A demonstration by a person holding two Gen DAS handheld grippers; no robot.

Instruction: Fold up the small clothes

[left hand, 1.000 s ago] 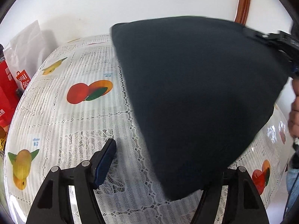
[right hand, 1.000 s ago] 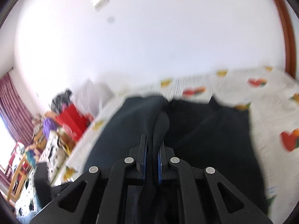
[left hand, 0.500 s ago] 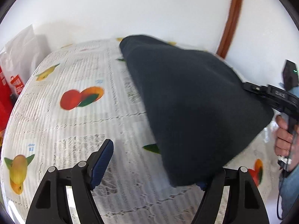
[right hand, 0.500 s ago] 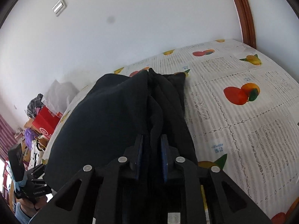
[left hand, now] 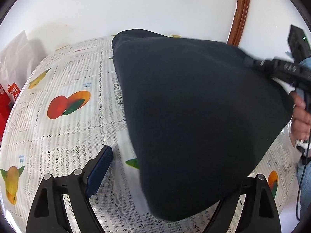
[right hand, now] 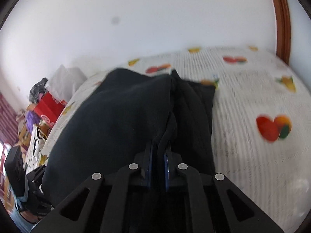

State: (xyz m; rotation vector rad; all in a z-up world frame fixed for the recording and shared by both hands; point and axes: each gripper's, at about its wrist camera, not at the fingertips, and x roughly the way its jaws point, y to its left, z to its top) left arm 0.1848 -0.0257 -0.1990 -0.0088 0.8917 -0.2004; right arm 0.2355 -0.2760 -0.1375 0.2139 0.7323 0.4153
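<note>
A dark navy garment (left hand: 194, 116) hangs spread over the table with the fruit-print lace cloth (left hand: 58, 136). My right gripper (right hand: 158, 149) is shut on a bunched edge of the garment (right hand: 116, 126); in the left wrist view it (left hand: 252, 63) holds the cloth up at the right. My left gripper (left hand: 171, 170) is low near the table's front, its jaws opening wide. Its blue-padded left finger (left hand: 100, 169) is bare. The garment's lower corner hangs between the jaws and hides the right finger's tip. Neither pad presses on the cloth.
A white plastic bag (left hand: 17, 58) and a red bag (left hand: 9, 97) stand past the table's left edge. A wooden door frame (left hand: 241, 11) rises behind. A person's hand (left hand: 301, 120) grips the right tool. Clutter (right hand: 38, 116) lies beyond the table in the right wrist view.
The left jaws have spread wider. The right gripper has kept its hold and shifted, carrying the garment, whose hanging sheet has swung over the table.
</note>
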